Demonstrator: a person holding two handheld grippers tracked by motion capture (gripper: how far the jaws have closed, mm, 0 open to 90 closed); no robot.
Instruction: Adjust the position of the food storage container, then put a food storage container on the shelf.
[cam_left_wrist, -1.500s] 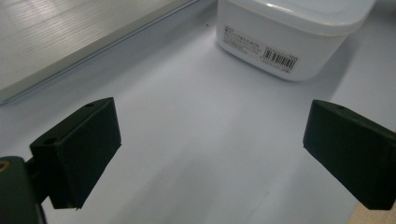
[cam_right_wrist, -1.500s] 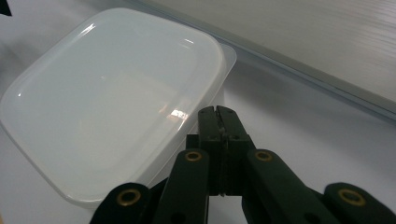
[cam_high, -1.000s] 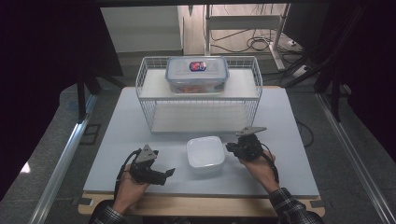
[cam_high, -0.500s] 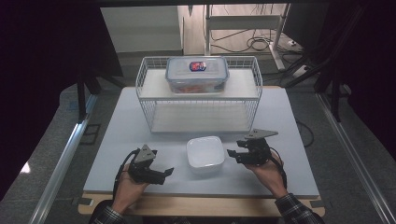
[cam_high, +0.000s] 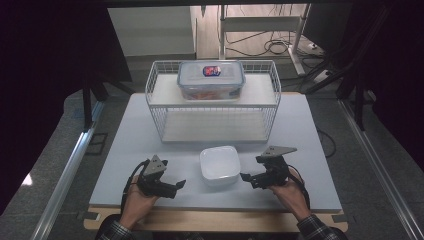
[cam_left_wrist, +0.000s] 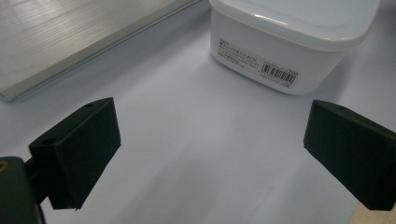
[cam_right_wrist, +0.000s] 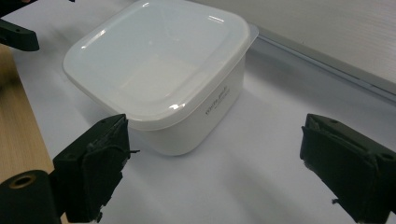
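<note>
My left gripper (cam_high: 176, 186) and right gripper (cam_high: 248, 178) flank the tub (cam_high: 220, 164), both wide open, empty, positioned for gripping.

A white square plastic container (cam_high: 220, 164) with rounded corners is sitting upright on the pale counter (cam_high: 125, 150), near its front edge and just in front of the wire rack (cam_high: 212, 107). It is wearing a glossy white lid, pressed flat on top with a small tab jutting out at one corner. One side wall is showing a barcode label with fine print, and another is carrying a short line of small text too fine to read.
</note>
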